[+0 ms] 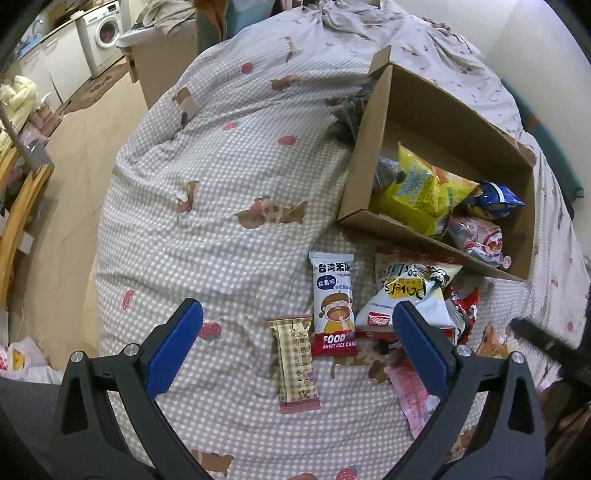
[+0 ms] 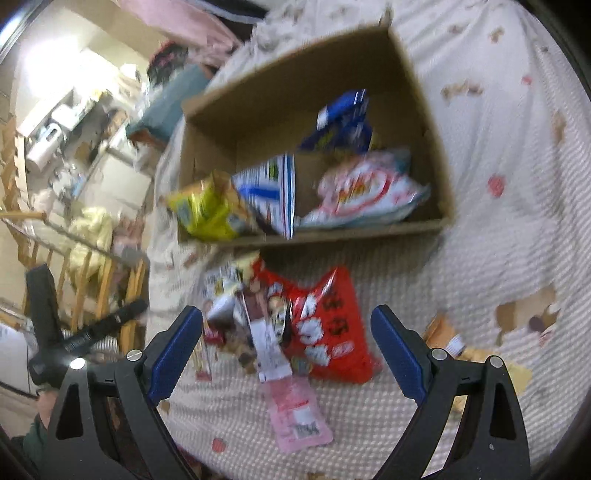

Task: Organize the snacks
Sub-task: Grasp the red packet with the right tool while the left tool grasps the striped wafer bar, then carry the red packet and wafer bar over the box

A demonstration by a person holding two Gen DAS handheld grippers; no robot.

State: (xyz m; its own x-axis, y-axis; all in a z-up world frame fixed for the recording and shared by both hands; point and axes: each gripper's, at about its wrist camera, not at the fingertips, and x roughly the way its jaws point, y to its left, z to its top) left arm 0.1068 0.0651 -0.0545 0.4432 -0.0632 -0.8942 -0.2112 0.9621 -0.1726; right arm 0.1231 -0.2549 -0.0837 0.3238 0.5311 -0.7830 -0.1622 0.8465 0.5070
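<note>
A cardboard box [image 1: 369, 155] lies on the checked bedspread and holds a yellow bag [image 1: 421, 192], a blue bag [image 1: 495, 199] and a pink-and-white bag [image 1: 480, 240]. In front of it lie loose snacks: a rice cake pack [image 1: 334, 302], a beige bar [image 1: 295, 365], a white Dove bag [image 1: 413, 295]. My left gripper [image 1: 297, 317] hangs open above them, nothing between its fingers. The blurred right wrist view shows the box [image 2: 424, 122], a red bag [image 2: 328, 325] and a pink sachet [image 2: 295, 417]. My right gripper [image 2: 286, 325] is open over these, apart from them.
The bed's left edge drops to a beige floor with a washing machine [image 1: 105, 33] and white cabinets at the back. A wooden frame [image 1: 18, 218] stands at the far left. A black stand [image 2: 48, 325] with a light sits left of the right gripper. A wall borders the bed's right.
</note>
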